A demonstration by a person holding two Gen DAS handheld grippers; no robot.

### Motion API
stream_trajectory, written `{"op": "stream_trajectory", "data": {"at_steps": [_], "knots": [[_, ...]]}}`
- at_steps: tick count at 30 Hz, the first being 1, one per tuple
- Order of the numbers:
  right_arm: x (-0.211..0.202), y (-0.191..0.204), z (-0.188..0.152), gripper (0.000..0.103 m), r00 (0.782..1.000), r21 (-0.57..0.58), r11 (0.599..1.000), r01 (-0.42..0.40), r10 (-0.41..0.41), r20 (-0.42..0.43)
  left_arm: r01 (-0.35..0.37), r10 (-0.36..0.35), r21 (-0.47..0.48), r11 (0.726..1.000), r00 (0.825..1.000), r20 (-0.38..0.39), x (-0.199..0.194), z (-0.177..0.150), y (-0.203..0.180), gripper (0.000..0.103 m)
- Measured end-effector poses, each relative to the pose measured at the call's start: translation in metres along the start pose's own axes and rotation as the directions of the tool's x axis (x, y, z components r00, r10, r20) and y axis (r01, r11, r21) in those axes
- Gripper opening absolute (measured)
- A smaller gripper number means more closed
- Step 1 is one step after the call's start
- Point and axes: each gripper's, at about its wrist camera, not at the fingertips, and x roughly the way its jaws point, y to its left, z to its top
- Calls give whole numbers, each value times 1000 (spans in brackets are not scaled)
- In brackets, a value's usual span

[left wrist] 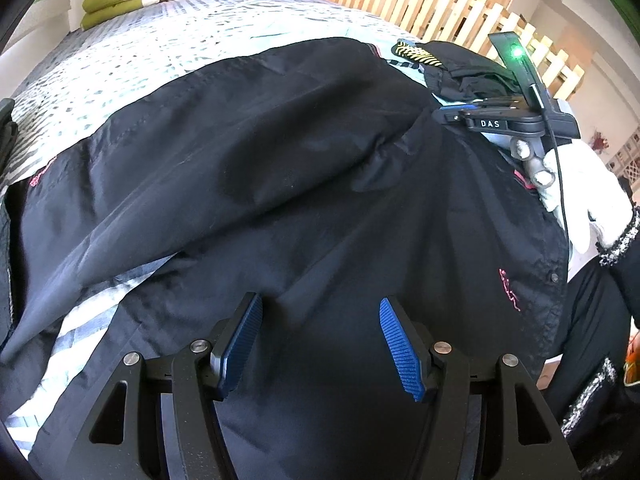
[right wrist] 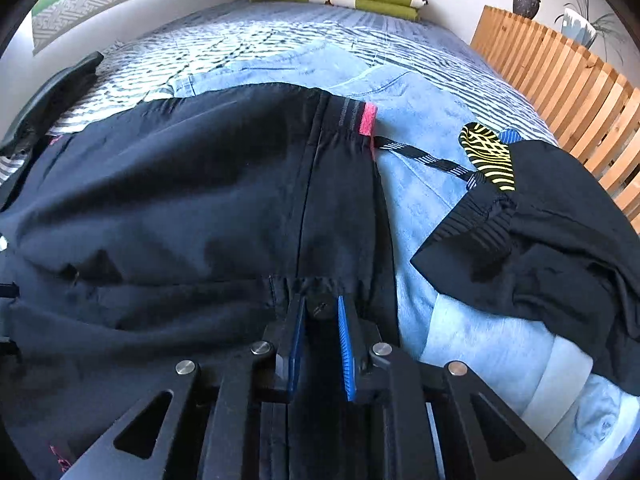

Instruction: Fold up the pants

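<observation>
Black thin woven pants (left wrist: 280, 168) with pink stitching spread across grey-white patterned bedspread (left wrist: 132, 64), legs loosely overlapped, wrinkled; fold barely begun, squaring and further folds left. Left gripper (left wrist: 320, 344) hovers, blue ribbed pads apart, empty. Right gripper (right wrist: 322, 312) narrowed at elasticated cuff or hem; seemingly pinching fabric, contact unclear.
</observation>
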Motion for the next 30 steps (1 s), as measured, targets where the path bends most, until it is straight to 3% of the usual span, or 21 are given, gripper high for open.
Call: {"op": "stream_trajectory", "data": {"at_steps": [7,11,16,20,22,24,26,28,30], "knots": [[-12,0,-15,14,999,-28,999,27,-28,-16,8,-8,21,1000,1000,-10,1,0,-8,65],[-15,-5,-23,6,999,-18,1000,-7,6,-40,10,-9,32,999,1000,-16,1,1,-11,65],[-18,-8,-24,5,998,-9,999,-41,41,-40,12,-11,34,999,1000,-20,4,2,-12,65],[-33,-16,-12,6,993,32,995,-96,94,65,13,-12,44,999,1000,-22,5,4,-12,65],[-32,-13,-4,6,992,11,996,-83,82,91,13,-12,44,999,1000,-23,6,5,-13,65],[-23,-8,0,6,995,-3,998,-61,61,75,15,-14,43,999,1000,-23,6,6,-14,65],[-8,-2,-2,6,998,-8,998,-56,57,8,17,-16,46,999,1000,-22,7,6,-16,65],[-11,-2,-8,6,999,-11,999,-32,32,-6,21,-20,49,999,1000,-22,6,7,-17,65],[-17,-9,-16,8,998,6,998,-57,57,-23,21,-19,56,998,999,-25,6,7,-18,65]]}}
